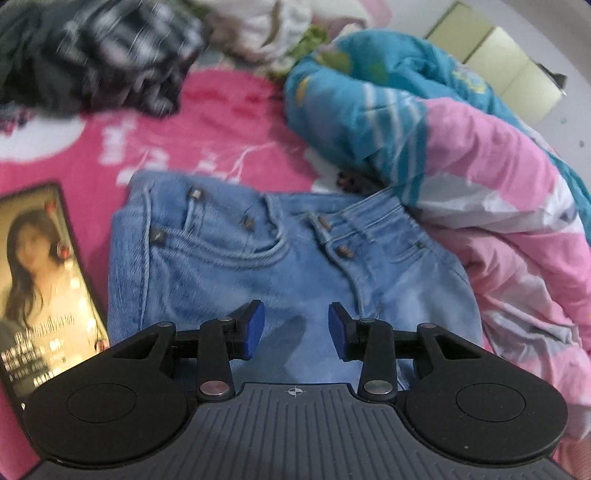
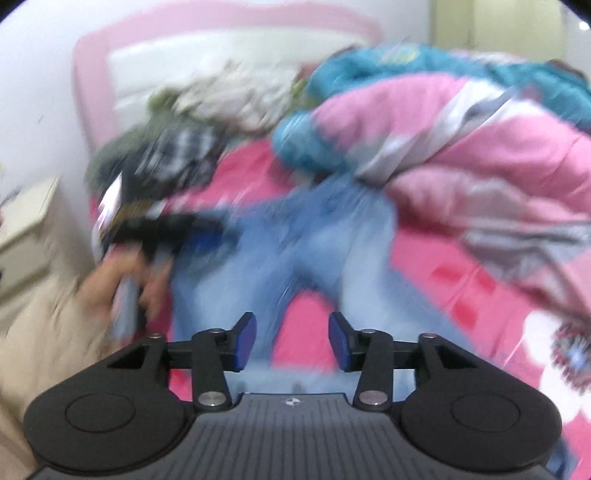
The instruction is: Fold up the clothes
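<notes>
Light blue jeans [image 1: 236,266] lie spread on the pink bed sheet, waistband toward the far side. My left gripper [image 1: 296,328] hovers open just above the seat of the jeans, nothing between its blue pads. In the blurred right wrist view the jeans [image 2: 317,240] stretch away with both legs toward me. My right gripper [image 2: 292,341] is open over the gap between the legs. The left gripper [image 2: 166,229], held by a hand [image 2: 110,284], shows at the jeans' left side.
A phone [image 1: 40,280] with a lit screen lies left of the jeans. A pink and teal quilt [image 1: 480,177] is bunched on the right, overlapping the waistband. Dark plaid clothes [image 1: 110,55] and a pale garment [image 1: 266,26] are piled at the far side. A pink headboard [image 2: 221,29] stands behind.
</notes>
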`<state>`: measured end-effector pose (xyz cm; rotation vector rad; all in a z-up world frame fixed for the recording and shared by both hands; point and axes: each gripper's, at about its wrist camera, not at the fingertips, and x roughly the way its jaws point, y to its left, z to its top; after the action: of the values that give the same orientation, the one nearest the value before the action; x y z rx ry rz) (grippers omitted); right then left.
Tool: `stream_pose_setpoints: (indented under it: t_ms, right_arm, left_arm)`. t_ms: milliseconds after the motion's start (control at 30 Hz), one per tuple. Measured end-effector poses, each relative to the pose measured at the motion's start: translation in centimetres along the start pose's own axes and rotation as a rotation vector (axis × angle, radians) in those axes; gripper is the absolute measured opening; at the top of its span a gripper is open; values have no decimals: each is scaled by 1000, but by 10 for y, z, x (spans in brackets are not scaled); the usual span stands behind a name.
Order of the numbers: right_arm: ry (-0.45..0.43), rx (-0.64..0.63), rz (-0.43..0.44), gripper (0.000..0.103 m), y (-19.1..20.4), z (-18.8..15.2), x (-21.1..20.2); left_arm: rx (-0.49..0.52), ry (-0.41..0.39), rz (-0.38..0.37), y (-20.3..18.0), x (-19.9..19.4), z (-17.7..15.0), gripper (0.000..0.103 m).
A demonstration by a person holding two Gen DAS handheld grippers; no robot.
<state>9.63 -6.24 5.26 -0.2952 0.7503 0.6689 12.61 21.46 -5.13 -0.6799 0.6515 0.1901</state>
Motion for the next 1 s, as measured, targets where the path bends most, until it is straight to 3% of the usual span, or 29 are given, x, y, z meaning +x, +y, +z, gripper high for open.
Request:
stream_pose_setpoints:
  t_ms: [33,67,200,300,433,533,800,867,933,1000]
  right_arm:
    - [-14,-1,-10,65,-5,9,8]
    - [-28,-1,-21,67,-11,18,17]
    - [-85,-4,-62,67,-33,55,50]
    - [-127,-8,-93,67,-50,82,75]
    - [-114,-116,-149,67,-79,106,151]
    - [-78,-112,-164,67,-102,128,199]
    - [-15,-29,-109,68,-134,159,268]
    - [30,-28,-47,69,-131,164,277]
    - [80,-17,59,62,-126,167,284]
    - [90,-45,40,62,-119,167,291]
  left_arm:
    - [3,-5,2,0,-1,-1,38]
    - [16,-14,9,-1,-3,-3,38]
    - [52,-62,1,-8,-11,-9,38]
    - [152,-108,-4,-21,-11,-7,38]
    - [253,-62,66,-21,10,-7,38]
    - [277,-57,85,-22,15,-11,38]
    - [232,-73,88,-24,10,-20,42]
    - [211,-90,103,-25,10,-21,42]
    - [213,-118,125,-28,10,-26,42]
    - [234,-144,147,-31,10,-32,42]
